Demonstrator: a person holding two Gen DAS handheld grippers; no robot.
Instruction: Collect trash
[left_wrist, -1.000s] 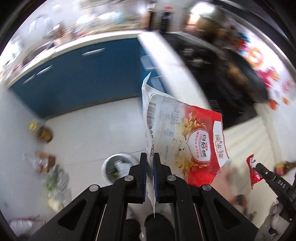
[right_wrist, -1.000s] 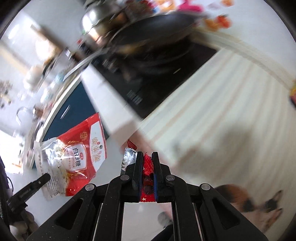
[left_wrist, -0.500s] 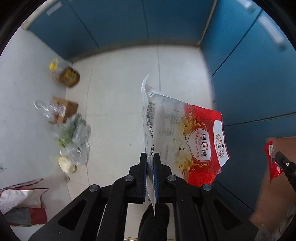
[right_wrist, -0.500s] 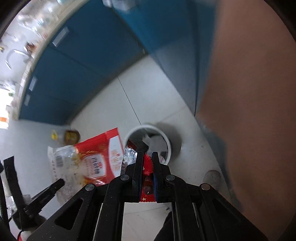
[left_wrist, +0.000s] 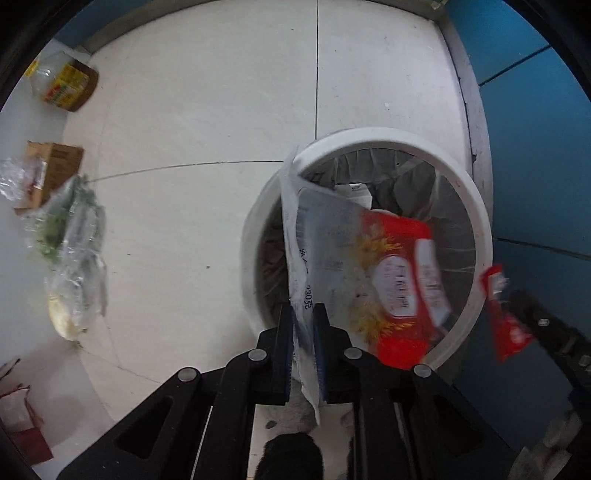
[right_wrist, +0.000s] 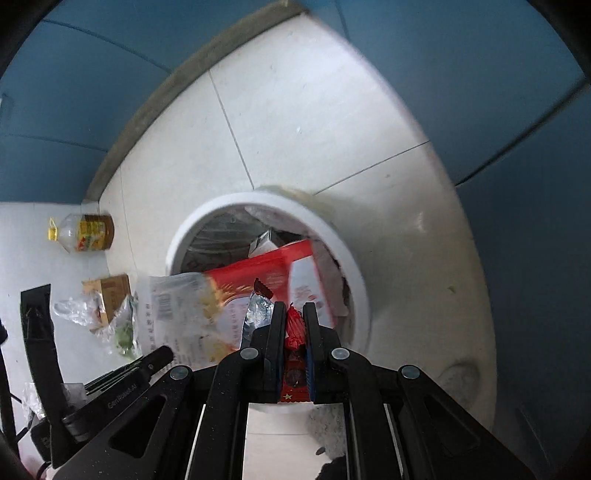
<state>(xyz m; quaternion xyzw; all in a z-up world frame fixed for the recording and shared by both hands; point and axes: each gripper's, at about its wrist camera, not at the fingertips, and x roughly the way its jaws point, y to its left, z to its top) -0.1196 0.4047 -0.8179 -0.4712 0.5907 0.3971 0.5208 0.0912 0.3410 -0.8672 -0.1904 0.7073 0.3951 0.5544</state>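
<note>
Left gripper (left_wrist: 303, 325) pinches sugar bag (left_wrist: 369, 273) edge-on, long axis over bin (left_wrist: 480, 236) mouth — right gripper (right_wrist: 294, 325) pinches red wrapper (right_wrist: 294, 328); oil bottle (right_wrist: 83, 232) well apart.

Red-and-clear bag (left_wrist: 369, 273), white bin (left_wrist: 476, 221) — blue cabinets (left_wrist: 535, 147).

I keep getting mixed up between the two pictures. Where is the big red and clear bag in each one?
Left wrist: the big bag hangs centre-right, pinched in the left hand-held gripper.
Right wrist: the bag is left of centre.
Shared landmark: the white bin under it.
</note>
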